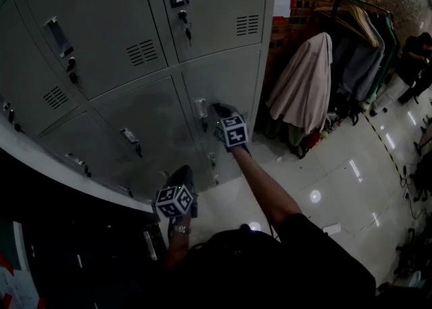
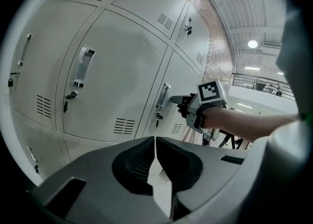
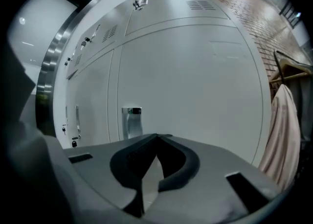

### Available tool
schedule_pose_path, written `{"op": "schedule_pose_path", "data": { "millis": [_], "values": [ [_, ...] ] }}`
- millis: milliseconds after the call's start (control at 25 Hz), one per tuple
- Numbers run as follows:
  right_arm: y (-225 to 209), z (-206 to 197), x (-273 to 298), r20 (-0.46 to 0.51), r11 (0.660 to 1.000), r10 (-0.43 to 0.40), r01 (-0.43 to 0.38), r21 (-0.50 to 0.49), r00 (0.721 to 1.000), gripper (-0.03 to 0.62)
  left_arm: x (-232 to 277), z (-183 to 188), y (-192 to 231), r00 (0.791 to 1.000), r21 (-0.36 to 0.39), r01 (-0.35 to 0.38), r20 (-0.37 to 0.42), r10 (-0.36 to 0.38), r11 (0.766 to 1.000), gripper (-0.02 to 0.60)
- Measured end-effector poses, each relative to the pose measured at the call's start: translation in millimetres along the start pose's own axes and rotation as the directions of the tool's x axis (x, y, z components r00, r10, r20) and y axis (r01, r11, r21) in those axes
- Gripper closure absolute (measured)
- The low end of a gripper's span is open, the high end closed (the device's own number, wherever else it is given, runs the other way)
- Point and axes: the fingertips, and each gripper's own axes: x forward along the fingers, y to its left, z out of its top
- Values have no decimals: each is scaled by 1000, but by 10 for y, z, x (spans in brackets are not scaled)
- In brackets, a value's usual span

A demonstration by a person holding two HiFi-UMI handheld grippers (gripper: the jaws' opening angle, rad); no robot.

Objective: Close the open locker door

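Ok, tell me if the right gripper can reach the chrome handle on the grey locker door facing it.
Probably yes: the right gripper is beside the chrome handle, nothing between.

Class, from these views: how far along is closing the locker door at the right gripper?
Done: the locker door looks flush with its neighbours. In hand: the right gripper, jaws shut, has its tips at that door beside the handle; contact is unclear. The left gripper hangs back, shut, empty. Left: confirming the latch, withdrawing.
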Motion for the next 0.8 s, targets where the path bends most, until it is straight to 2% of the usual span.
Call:
{"op": "schedule_pose_path", "data": {
  "millis": [280, 400, 560, 640, 800],
  "values": [
    [-6, -28, -6, -13, 1000, -6, 6, 29, 1000, 588, 4, -38, -19, 1000, 3, 11, -12, -11, 1000, 571],
    [19, -35, -214, -14, 999, 7, -7, 48, 1000, 588, -39, -87, -111, 999, 1, 37, -33, -37, 999, 571],
    [118, -123, -871, 2, 999, -5, 5, 52, 1000, 588, -85, -203, -431, 990, 8, 130, -52, -129, 992, 571],
    [169, -298, -1288, -2, 996, -27, 27, 81, 1000, 588, -123, -362, -650, 980, 19, 186, -76, -184, 982, 571],
    [236, -710, -2100, -18, 988, -71, 73, 138, 997, 588, -257, -619, -1157, 963, 46, 249, -118, -242, 967, 571]
  ]
}}
